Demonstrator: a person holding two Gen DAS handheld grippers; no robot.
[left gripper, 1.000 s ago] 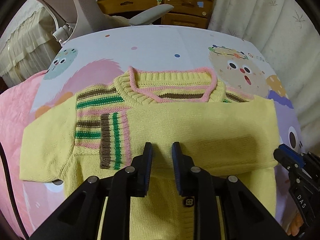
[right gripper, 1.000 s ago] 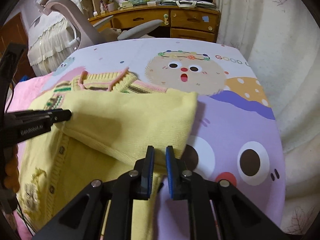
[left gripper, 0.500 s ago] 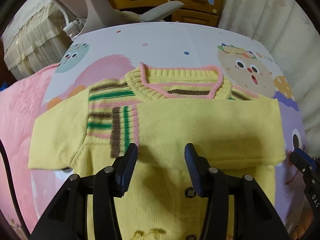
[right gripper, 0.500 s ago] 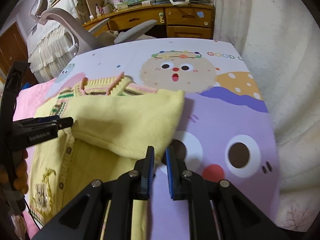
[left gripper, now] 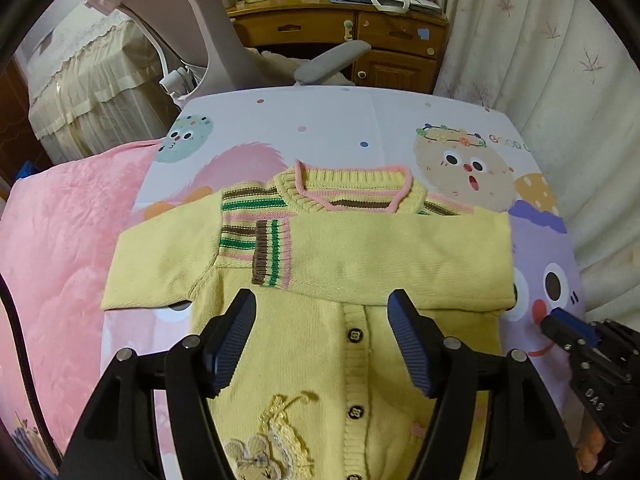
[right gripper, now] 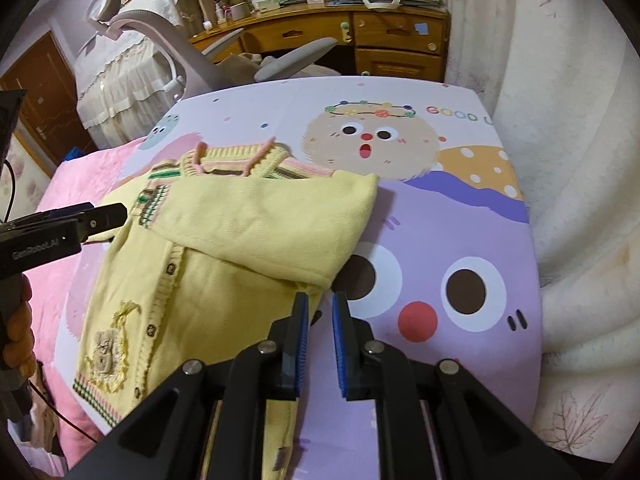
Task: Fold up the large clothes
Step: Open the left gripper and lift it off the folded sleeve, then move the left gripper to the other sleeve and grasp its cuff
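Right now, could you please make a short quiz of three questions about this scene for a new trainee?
1. True or false: the sleeve lies folded across the cardigan chest.
2. Which colour edges the collar? A) pink B) blue C) black
3. Fill in: nothing is held between the left gripper fingers, and they are ____.

Key: 1 true; 2 A; 3 opening

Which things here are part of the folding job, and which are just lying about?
Part of the job:
- yellow cardigan
- folded-over sleeve
- left gripper, opening, nothing between its pads
- right gripper

Lying about:
- cartoon sheet
- pink blanket
- desk chair
- wooden desk
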